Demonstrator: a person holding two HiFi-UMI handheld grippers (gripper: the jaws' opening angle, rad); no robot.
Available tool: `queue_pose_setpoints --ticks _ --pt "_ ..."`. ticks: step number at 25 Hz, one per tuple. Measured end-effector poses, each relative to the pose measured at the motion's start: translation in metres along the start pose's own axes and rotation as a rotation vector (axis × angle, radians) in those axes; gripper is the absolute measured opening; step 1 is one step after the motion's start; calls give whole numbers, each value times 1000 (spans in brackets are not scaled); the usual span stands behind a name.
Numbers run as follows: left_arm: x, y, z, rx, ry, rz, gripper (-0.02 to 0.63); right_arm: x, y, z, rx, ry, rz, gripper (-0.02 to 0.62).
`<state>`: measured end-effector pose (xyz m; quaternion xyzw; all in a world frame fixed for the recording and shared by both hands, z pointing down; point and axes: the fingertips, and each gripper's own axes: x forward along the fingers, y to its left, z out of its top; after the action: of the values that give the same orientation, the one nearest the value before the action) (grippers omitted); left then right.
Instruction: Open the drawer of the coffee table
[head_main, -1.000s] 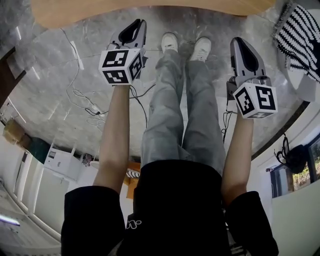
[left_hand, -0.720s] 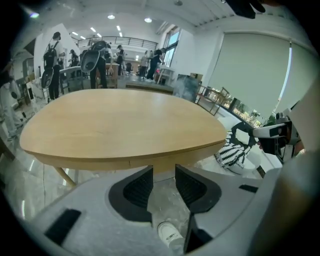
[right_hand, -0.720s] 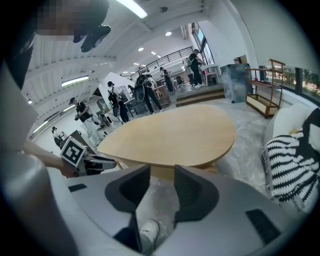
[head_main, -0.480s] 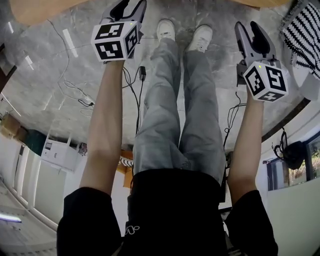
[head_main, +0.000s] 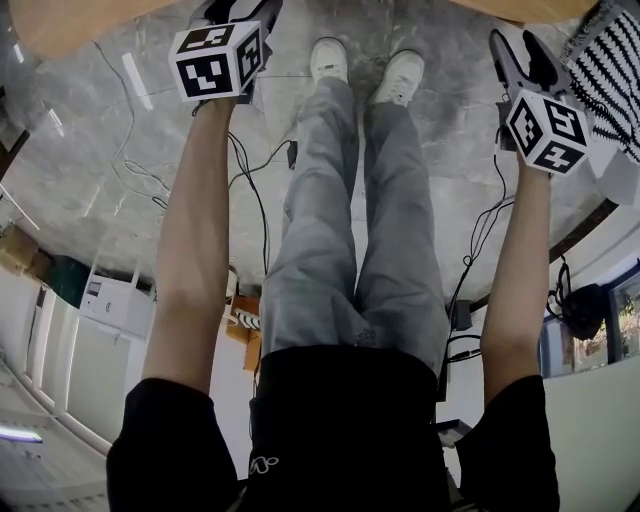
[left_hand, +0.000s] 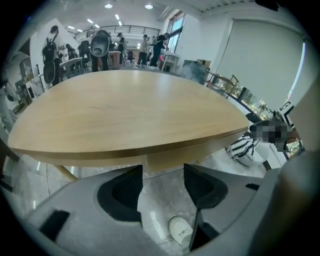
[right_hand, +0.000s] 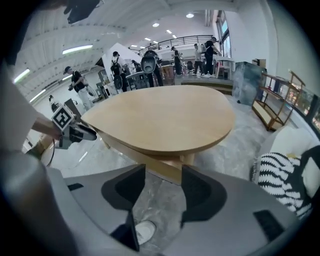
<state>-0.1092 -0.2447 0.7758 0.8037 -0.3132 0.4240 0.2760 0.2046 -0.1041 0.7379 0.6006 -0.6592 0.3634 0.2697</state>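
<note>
The light wooden coffee table (left_hand: 125, 110) is right in front of both grippers, its rounded top filling the view above the jaws and its side strip just past their tips, but the drawer cannot be picked out in any view. The left gripper (left_hand: 163, 167) points down toward the table's edge and its jaws are opening, with only the grey floor (left_hand: 160, 200) and a white shoe (left_hand: 180, 230) showing in the gap. The right gripper (right_hand: 163, 167) also has its jaws opening and holds nothing, and a black-and-white striped cushion (right_hand: 280, 180) lies on the floor to its right.
</note>
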Motion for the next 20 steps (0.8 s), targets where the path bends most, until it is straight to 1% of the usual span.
queue_pose_setpoints --ticks 3,6,11,16,20 --pt "4 3 8 21 -3 1 232 6 -7 -2 -63 33 -10 193" --pt "8 3 14 4 -11 -16 233 14 -12 2 -97 39 -17 193" --pt "12 1 15 -1 -12 -46 232 24 -14 9 -162 60 29 196" --pt "13 0 16 -6 -9 -63 232 31 -16 6 -247 89 33 196" --pt "12 1 14 -7 -6 -67 230 32 -16 4 -264 108 48 195"
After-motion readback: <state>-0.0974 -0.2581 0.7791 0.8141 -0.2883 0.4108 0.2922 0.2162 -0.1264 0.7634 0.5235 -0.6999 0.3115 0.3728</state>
